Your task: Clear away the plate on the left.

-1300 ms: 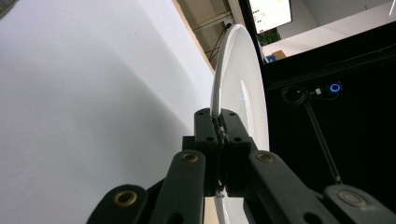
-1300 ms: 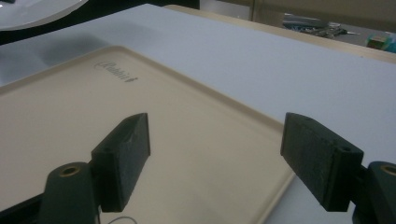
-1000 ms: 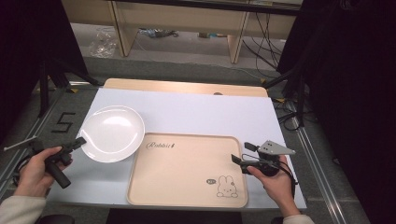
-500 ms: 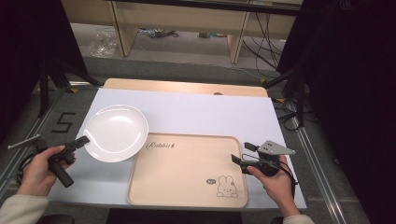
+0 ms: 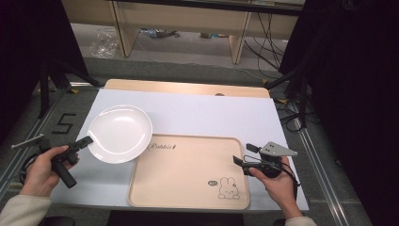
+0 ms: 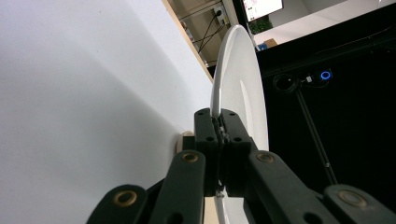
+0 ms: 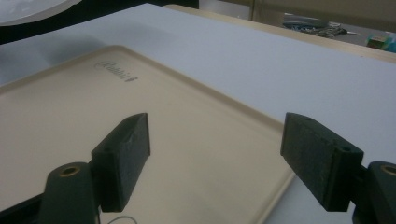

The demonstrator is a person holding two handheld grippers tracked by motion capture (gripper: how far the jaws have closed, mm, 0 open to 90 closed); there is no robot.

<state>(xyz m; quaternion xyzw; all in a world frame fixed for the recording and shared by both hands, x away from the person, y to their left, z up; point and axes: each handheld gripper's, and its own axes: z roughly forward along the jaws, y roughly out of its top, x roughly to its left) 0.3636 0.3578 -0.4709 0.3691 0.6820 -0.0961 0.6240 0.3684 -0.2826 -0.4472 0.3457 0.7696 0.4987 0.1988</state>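
A white plate [image 5: 120, 133] hangs tilted at the left of the table, its right rim over the far left corner of the beige rabbit tray [image 5: 188, 174]. My left gripper [image 5: 88, 140] is shut on the plate's left rim. In the left gripper view the jaws [image 6: 219, 126] pinch the plate's edge [image 6: 238, 70]. My right gripper [image 5: 243, 154] is open at the tray's right edge, with nothing between its jaws. The right gripper view looks between the spread jaws [image 7: 217, 149] across the bare tray [image 7: 70, 107] toward the plate [image 7: 28, 7].
A white sheet [image 5: 211, 113] covers the wooden tabletop [image 5: 188, 88]. Dark stands [image 5: 51, 70] and cables [image 5: 291, 113] flank the table. A shelf unit [image 5: 179, 19] stands behind it. A "5" mark [image 5: 63, 123] lies left of the sheet.
The left gripper has carried the plate a little to the right, so its rim now overlaps the tray's corner. The right gripper has stayed put.
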